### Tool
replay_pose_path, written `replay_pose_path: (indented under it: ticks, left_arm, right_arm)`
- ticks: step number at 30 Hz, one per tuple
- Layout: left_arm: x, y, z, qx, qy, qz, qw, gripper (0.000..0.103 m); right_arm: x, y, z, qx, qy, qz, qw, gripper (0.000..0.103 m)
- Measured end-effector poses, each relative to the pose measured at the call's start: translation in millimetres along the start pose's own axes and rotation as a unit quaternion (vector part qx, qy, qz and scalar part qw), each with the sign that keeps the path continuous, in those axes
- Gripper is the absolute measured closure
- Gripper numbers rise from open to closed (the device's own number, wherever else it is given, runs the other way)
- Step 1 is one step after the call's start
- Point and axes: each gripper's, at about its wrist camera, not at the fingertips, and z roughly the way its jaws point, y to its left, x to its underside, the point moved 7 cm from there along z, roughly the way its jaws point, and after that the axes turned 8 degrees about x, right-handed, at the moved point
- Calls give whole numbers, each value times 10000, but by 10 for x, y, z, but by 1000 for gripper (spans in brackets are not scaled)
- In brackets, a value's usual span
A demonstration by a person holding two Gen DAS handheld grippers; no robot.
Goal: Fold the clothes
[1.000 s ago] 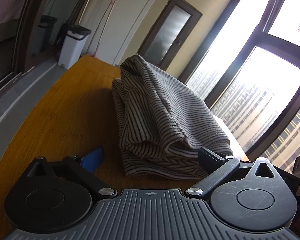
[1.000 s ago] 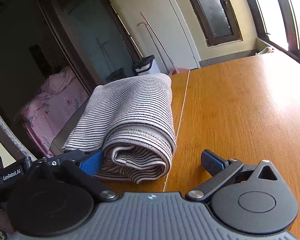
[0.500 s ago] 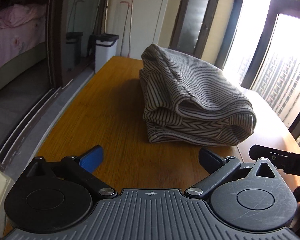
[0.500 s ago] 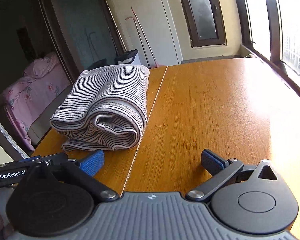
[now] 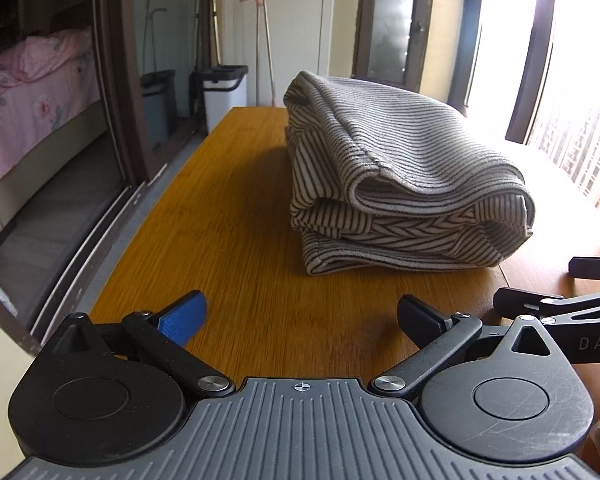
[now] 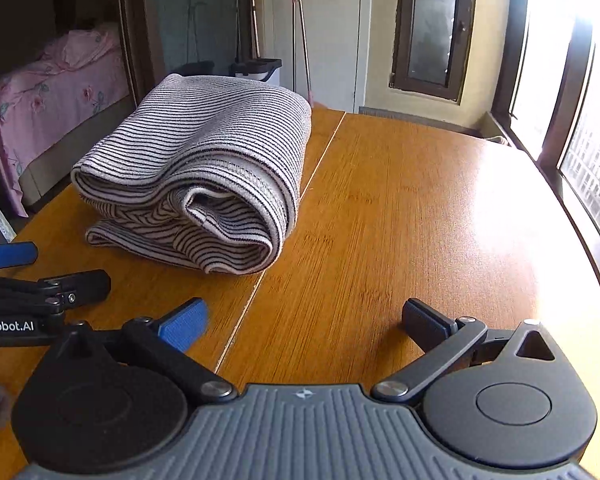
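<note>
i see the folded striped garment (image 5: 396, 184) resting on the tabletop (image 5: 236, 240), at 12 o'clock from my left tongs (image 5: 300, 316) and 11 o'clock from my right tongs (image 6: 304, 320). both tongs are spread apart, gripping nothing, clear of the cloth.

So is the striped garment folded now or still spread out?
Folded: the striped garment lies as a compact stack of layers on the wooden table, both grippers open and clear of it.
</note>
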Motion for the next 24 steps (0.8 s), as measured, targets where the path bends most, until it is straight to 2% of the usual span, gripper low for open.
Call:
replay_pose_path:
  ticks: [6, 24]
  left_arm:
    - [2, -18, -5, -47, 20, -2, 10000, 0]
    - [-6, 29, -6, -139, -5, -82, 9999, 0]
  right_arm:
    - [-15, 4, -1, -118, -26, -60, 9999, 0]
    - [-7, -86, 2, 35, -30, 62, 10000, 0]
